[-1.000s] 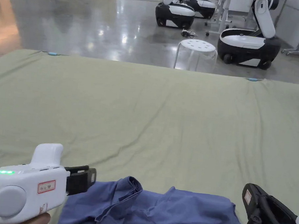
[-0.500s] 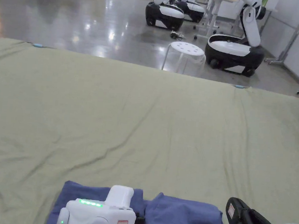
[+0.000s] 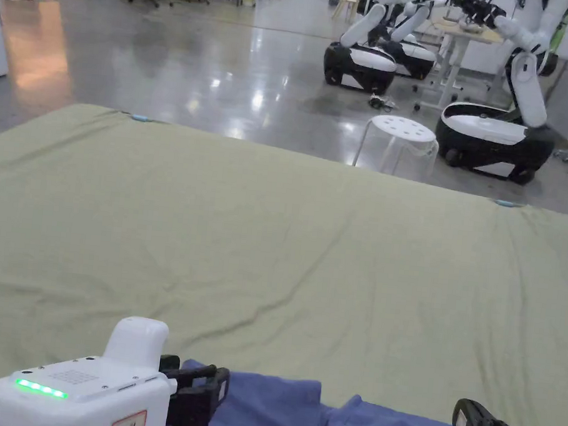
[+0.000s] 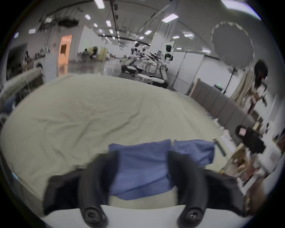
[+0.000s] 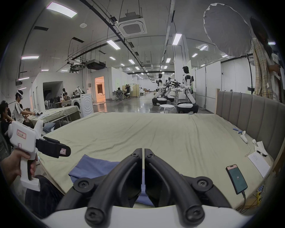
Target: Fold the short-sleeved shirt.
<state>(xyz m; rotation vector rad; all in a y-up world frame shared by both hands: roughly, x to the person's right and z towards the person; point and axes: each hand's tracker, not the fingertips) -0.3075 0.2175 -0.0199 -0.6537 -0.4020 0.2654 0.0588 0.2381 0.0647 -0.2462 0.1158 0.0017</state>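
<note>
The left gripper [image 4: 142, 168] has drawn back, spread and empty, from the folded blue shirt [image 4: 148, 166] ahead of it, the right gripper [image 5: 143, 154] clenched on nothing, so folding looks finished.

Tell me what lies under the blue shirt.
The blue shirt lies folded on the green sheet that covers the bed. The sheet shows all around it; whatever lies directly beneath the shirt's layers is covered. The left gripper hangs open over it.

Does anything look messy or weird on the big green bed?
Nothing much. The blue shirt lies folded near the bed's front edge, its two folded halves meeting at a small gap. The green sheet is just a bit wrinkled.
</note>
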